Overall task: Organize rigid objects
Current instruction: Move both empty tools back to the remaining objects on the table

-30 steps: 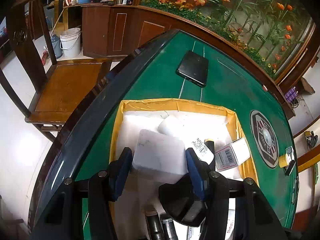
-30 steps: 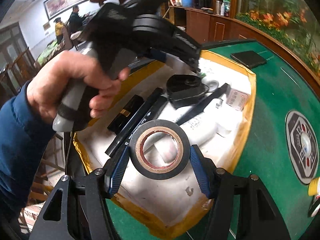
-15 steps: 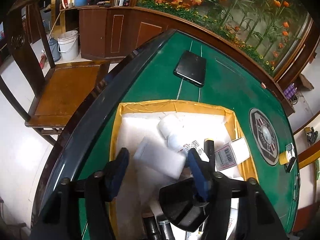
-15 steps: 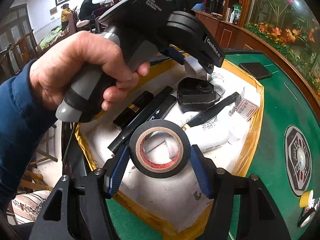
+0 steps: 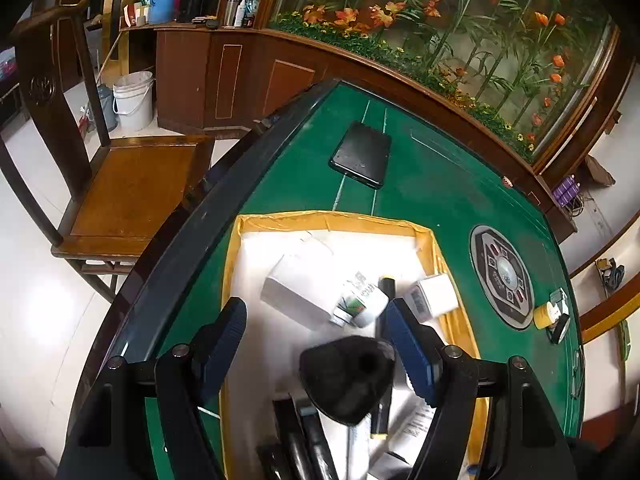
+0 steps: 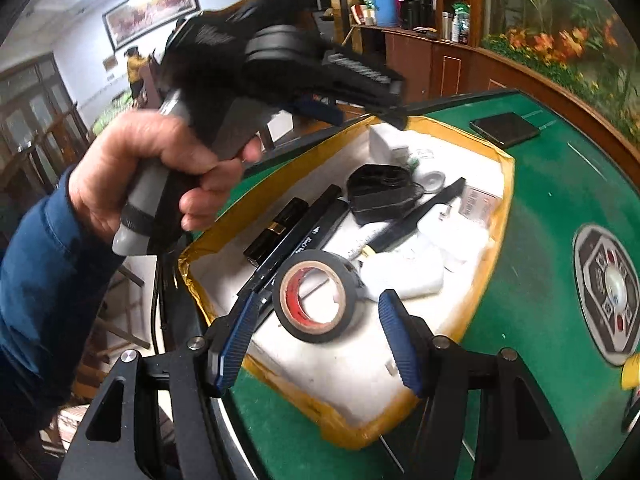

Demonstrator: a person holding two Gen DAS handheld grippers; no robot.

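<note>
Tape roll (image 6: 316,296) near tray (image 6: 506,184) edge — green table (image 6: 552,208) beyond.

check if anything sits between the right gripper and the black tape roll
Nothing visible does. The black tape roll sits between the right gripper fingers, above the tray; the markers and white tube lie behind it.

Tray (image 5: 328,218) near-left corner was bare foam, open for entry. Far-left corner was blocked by white box (image 5: 298,294) and bottle (image 5: 360,304); right edge was crowded with tubes and pens (image 6: 304,236). Tape roll (image 6: 316,296) sat at the near edge. Green table (image 5: 432,184) past the tray's far edge was clear except the phone (image 5: 362,154).
</note>
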